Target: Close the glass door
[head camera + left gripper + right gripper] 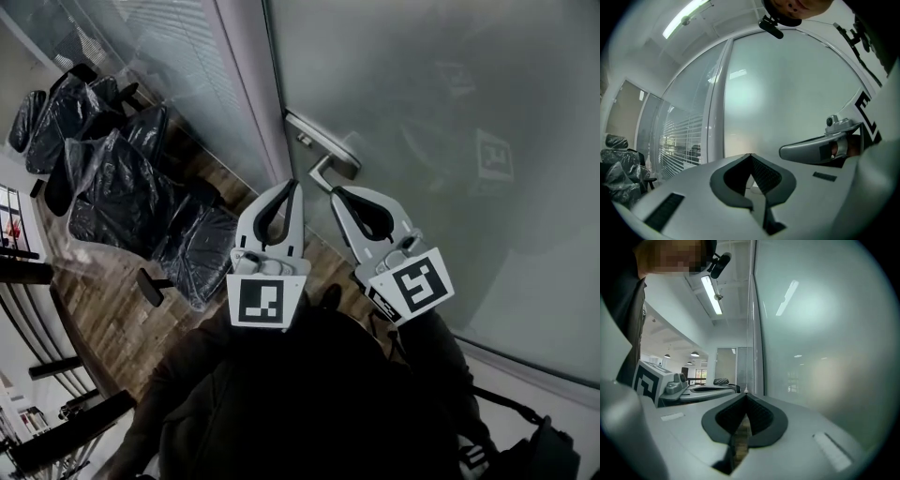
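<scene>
Left gripper (293, 185) fingers pressed together, tips meeting, nothing between them; same in its own view (750, 155). Right gripper (335, 190) fingers also pressed together and empty, confirmed in its own view (745, 395). The two grippers sit side by side, close but not touching, both pointing up-frame in the head view. Just ahead of the two tips, roughly between them, is the door handle (323, 152): a metal lever on a plate, long axis diagonal in the head view, its curled end toward the fingers. Neither gripper touches it. Both are near it, and I can't call either one nearer. The handle is mounted on the glass door (422, 94), a frosted pane that fills the upper right of the head view and lies ahead and to the right of the fingers. Its edge lies along the door frame (251, 84), left of the handle. Can't tell if it is fully latched. If not, closing probably means pressing the pane or handle straight ahead. Well off to the left are plastic-wrapped chairs (112, 178) on the wood floor (103, 309).
</scene>
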`<action>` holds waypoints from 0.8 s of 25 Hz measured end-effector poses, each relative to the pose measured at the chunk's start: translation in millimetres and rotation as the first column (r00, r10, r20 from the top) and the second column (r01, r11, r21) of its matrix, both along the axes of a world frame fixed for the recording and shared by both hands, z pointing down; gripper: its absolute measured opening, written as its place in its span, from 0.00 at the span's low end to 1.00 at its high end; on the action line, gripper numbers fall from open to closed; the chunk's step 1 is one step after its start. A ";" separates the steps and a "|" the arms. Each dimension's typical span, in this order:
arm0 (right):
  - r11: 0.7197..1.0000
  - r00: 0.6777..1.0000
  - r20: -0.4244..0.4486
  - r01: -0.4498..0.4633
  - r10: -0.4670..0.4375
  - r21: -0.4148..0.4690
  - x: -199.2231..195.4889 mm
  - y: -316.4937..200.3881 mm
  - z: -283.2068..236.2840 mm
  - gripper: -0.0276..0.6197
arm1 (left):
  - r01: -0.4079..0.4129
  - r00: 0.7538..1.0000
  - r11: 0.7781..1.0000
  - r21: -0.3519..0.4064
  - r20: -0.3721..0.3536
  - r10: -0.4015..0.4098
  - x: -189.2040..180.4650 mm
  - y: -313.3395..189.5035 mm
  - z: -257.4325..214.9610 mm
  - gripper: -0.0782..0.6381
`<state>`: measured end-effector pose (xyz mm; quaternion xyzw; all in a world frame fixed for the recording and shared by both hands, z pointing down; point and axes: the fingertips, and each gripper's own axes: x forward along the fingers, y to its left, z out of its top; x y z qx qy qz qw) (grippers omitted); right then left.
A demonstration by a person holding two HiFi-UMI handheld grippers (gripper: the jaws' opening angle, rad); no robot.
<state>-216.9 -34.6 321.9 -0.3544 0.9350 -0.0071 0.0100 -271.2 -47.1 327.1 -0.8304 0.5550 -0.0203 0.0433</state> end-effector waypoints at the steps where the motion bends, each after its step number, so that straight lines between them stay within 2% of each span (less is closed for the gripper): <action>1: 1.000 1.000 0.005 -0.016 0.016 0.006 2.3 -1.8 -1.9 0.05 | 0.000 1.000 1.000 -0.003 0.004 0.000 0.8 -1.7 0.9 0.10; 7: 0.997 0.997 0.044 -0.071 0.070 0.023 10.6 0.8 -19.5 0.05 | -0.029 1.000 0.999 0.029 0.002 0.029 12.1 -0.5 -8.8 0.10; 20: 0.996 0.992 0.095 -0.082 0.080 0.020 17.4 2.5 -26.9 0.05 | -0.061 0.998 0.998 0.033 0.022 0.060 21.5 -0.2 -9.0 0.10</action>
